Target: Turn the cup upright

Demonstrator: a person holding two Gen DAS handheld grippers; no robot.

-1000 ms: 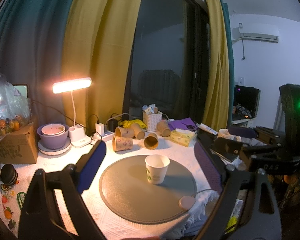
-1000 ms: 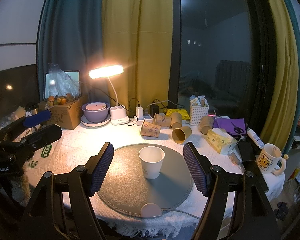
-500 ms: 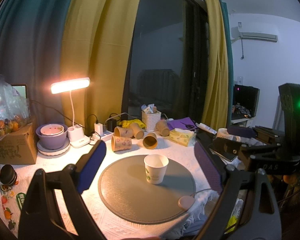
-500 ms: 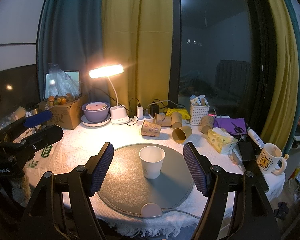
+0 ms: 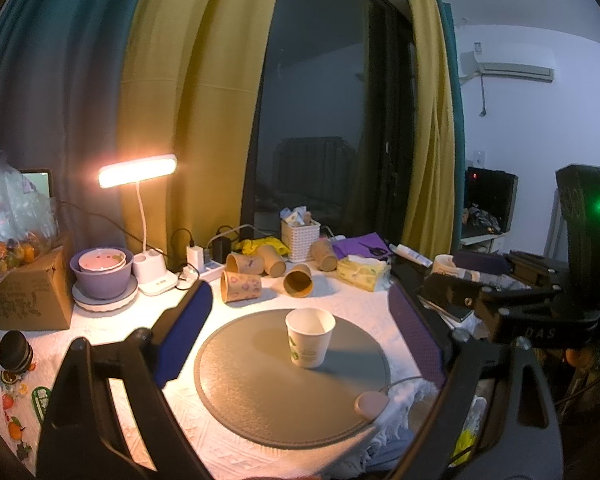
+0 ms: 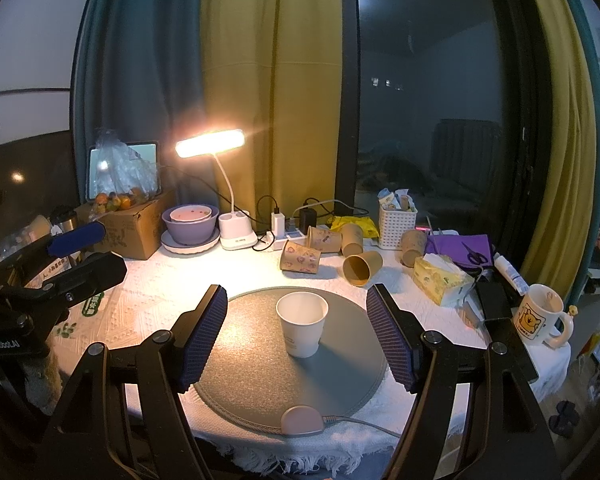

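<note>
The white paper cup (image 6: 301, 328) already stands upright, mouth up, on the round grey mat (image 6: 260, 384) on my counter, untouched between the spread fingers of my right hand-held gripper (image 6: 296, 340), my left hand-held gripper (image 5: 300, 340) likewise spread and empty.

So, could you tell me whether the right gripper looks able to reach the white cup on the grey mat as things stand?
Probably yes. The right gripper is open, and the white cup stands upright, alone on the grey mat, framed between its fingers, with nothing in between.
</note>
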